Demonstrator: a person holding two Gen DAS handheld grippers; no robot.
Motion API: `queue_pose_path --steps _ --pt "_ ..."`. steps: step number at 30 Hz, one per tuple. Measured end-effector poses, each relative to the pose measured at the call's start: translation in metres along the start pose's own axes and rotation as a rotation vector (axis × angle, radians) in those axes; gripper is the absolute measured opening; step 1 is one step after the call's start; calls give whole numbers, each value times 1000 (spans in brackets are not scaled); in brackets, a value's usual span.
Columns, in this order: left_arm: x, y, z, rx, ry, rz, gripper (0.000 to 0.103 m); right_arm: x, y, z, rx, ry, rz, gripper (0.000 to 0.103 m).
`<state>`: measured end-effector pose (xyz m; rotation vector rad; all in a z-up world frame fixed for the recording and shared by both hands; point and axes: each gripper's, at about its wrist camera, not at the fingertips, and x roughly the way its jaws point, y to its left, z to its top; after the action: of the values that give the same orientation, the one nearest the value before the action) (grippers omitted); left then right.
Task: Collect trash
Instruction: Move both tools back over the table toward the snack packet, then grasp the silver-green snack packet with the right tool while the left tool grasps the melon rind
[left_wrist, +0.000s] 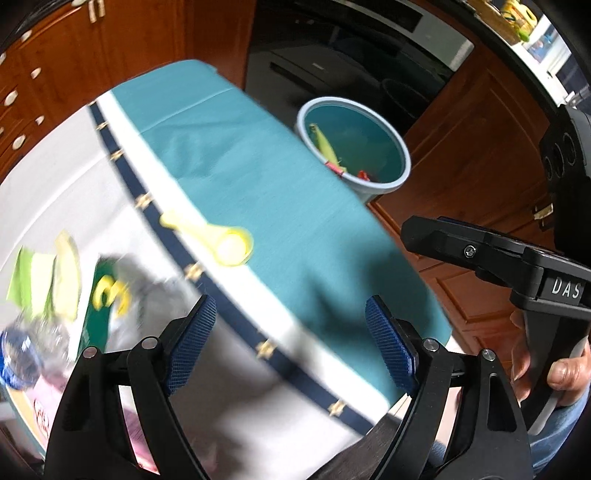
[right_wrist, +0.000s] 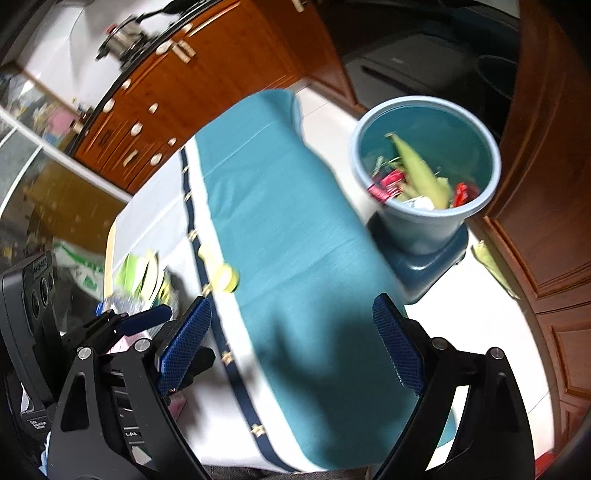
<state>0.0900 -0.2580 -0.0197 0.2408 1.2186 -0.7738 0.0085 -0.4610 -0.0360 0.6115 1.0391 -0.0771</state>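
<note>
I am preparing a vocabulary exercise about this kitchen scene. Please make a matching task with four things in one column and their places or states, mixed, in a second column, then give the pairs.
Things:
1. yellow plastic scoop
2. round grey-blue plastic bin
3. long pale green husk
4. left gripper

Places or states:
A. inside the bin
B. open, holding nothing
C. lying on the tablecloth
D. standing on the floor beside the table

Pairs: 1-C, 2-D, 3-A, 4-B
</note>
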Motion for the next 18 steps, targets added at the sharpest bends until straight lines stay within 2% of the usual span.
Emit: queue_pose_path --steps 10,15,18 --pt "-32 66 -44 -91 -58 6 84 20 54 -20 -93 68 -3 85" --pt "-41 104 -60 -123 -78 44 84 41 79 -24 -120 112 11 85" --pt "-47 131 -67 -179 -91 38 84 55 91 -26 -125 140 23 85"
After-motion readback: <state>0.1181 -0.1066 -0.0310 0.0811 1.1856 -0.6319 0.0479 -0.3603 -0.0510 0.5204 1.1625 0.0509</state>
